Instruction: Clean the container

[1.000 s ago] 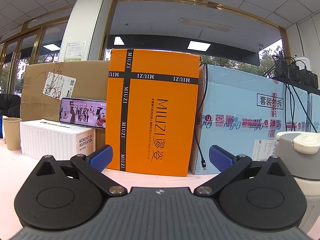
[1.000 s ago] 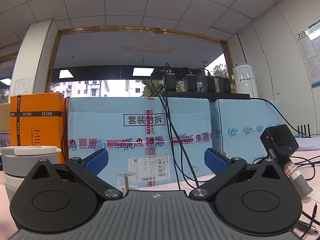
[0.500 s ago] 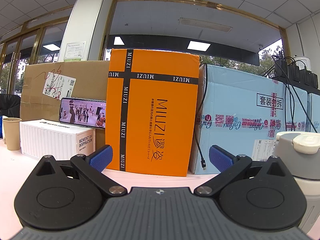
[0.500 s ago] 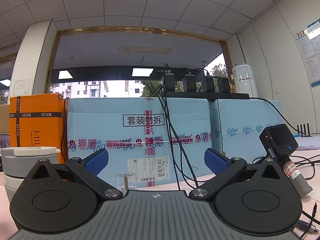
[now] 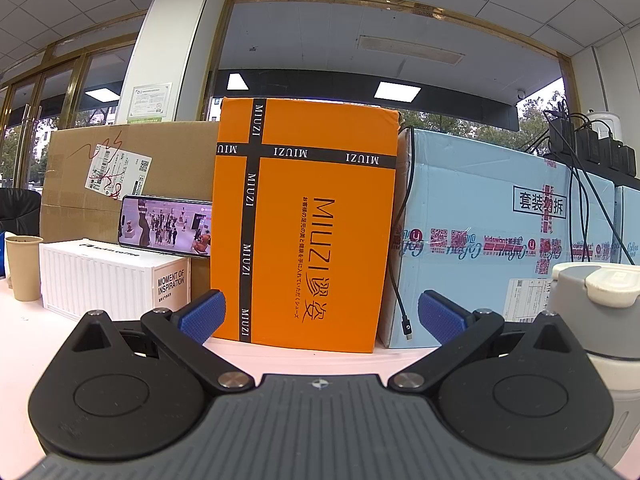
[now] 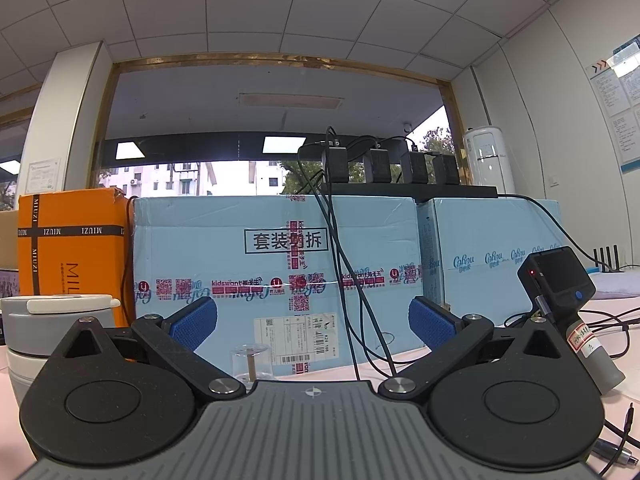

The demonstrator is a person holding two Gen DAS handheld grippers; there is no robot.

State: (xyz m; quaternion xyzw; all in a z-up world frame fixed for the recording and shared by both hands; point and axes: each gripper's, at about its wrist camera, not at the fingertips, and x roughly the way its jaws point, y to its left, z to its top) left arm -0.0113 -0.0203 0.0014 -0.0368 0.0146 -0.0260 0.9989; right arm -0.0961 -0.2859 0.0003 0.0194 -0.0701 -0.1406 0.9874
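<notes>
A white container with a grey lid and a cream flip cap (image 5: pixel 592 292) stands on the table at the far right of the left wrist view, beside my left gripper (image 5: pixel 322 316), which is open and empty. The same container (image 6: pixel 48 320) stands at the far left of the right wrist view. My right gripper (image 6: pixel 312 322) is open and empty. A small clear glass with a stick in it (image 6: pixel 252 362) stands low between its fingers, farther off.
An orange MIUZI box (image 5: pixel 304 224), light blue cartons (image 6: pixel 276 264), a brown carton (image 5: pixel 128 176) and a white box with a phone on it (image 5: pixel 108 276) line the back. A paper cup (image 5: pixel 22 268) is far left. A black handheld device (image 6: pixel 568 300) and cables lie right.
</notes>
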